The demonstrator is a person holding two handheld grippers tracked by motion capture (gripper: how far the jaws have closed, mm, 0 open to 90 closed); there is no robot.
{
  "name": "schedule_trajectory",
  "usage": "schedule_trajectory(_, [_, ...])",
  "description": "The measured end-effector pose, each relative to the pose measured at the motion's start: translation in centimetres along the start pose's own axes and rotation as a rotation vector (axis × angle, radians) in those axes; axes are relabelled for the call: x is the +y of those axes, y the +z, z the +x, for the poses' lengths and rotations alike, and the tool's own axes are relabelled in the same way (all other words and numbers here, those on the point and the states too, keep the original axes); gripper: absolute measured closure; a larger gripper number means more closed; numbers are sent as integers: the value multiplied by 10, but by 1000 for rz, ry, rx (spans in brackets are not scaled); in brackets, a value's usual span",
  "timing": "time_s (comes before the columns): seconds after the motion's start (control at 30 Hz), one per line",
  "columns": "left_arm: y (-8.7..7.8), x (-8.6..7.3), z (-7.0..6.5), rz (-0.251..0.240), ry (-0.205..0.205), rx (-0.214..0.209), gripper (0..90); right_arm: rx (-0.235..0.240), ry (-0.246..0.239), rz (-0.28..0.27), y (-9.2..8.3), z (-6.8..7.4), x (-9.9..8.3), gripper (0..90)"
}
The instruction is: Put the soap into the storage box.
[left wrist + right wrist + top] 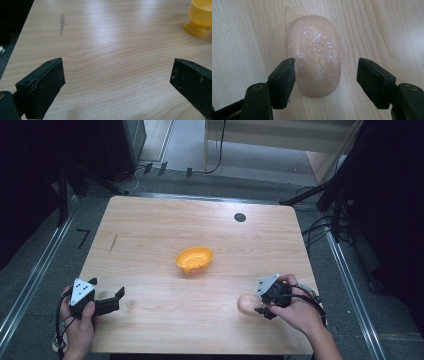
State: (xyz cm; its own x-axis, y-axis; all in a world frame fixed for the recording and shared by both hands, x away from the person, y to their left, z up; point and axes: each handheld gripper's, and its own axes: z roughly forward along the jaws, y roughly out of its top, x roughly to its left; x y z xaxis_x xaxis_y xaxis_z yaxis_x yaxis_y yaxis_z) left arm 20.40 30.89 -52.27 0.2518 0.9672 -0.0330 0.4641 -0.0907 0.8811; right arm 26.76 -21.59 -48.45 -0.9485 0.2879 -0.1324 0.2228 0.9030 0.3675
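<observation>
Two claws are in my hands over the wooden bench (150, 230). My right claw (261, 307) sits at about four o'clock on the bench, its jaws spread wide on either side of a pale pink bar of soap (314, 56) that lies flat on the wood. In the right gripper view one jaw is just beside the soap's edge, while the other stands clear of it (the soap's top is flecked with white and carries a faint stamped mark). My left claw (114, 300) is at about eight o'clock near the bench's edge, jaws wide apart with bare wood between them. An orange bowl (194, 259) stands near the middle of the bench, well apart from both claws. A small dark round spot (240, 217) lies at about one o'clock.
</observation>
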Motion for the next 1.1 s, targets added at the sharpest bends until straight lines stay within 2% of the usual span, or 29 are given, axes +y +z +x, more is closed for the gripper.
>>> schedule_trajectory(0.07, [0, 0, 0, 0, 0, 0, 0, 9, -12, 37, 3, 2, 5, 312])
schedule_trajectory(0.17, [0, 0, 0, 1, 0, -1, 0, 42, -27, 67, 7, 3, 10, 244])
schedule_trajectory(0.23, [0, 0, 0, 2, 1, 0, 0, 59, -42, 81, 10, 3, 14, 235])
schedule_trajectory(0.37, [0, 0, 0, 1, 2, 1, 1, 36, -64, 119, 13, 4, 22, 263])
schedule_trajectory(0.43, [0, 0, 0, 0, 1, 1, 1, 36, -68, 146, 16, 5, 26, 297])
schedule_trajectory(0.6, [0, 0, 0, 2, 2, -1, 0, 46, -75, 190, 23, 5, 30, 304])
schedule_trajectory(0.93, [0, 0, 0, 1, 2, -1, 0, 71, -72, 238, 29, 3, 35, 325])
schedule_trajectory(1.1, [0, 0, -1, 0, 4, 0, 0, 77, -85, 239, 32, 3, 35, 325])
